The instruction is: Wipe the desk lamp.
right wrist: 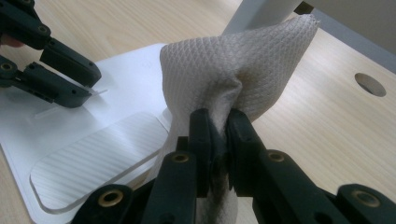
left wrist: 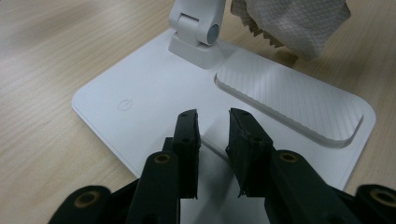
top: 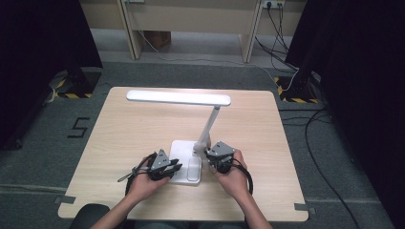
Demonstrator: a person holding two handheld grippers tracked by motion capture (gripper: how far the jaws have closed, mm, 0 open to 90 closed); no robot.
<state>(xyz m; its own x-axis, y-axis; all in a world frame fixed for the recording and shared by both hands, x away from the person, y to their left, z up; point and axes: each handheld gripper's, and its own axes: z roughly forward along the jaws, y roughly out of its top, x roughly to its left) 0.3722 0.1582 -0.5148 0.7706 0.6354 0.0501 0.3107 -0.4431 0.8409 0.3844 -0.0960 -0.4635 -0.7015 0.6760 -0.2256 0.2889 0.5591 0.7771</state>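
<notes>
White cloth (right wrist: pixel 233 74) sits pinched in right tongs (right wrist: pixel 219 126); left tongs (left wrist: pixel 212 126) gape, empty.

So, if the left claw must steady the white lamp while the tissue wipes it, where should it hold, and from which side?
Probably the flat base, at its near-left edge, coming in level from the person's side. The base is a thin slab lying flat with a free edge; the slim arm leans and carries the long head. The left claw hovers there, slightly open.
</notes>
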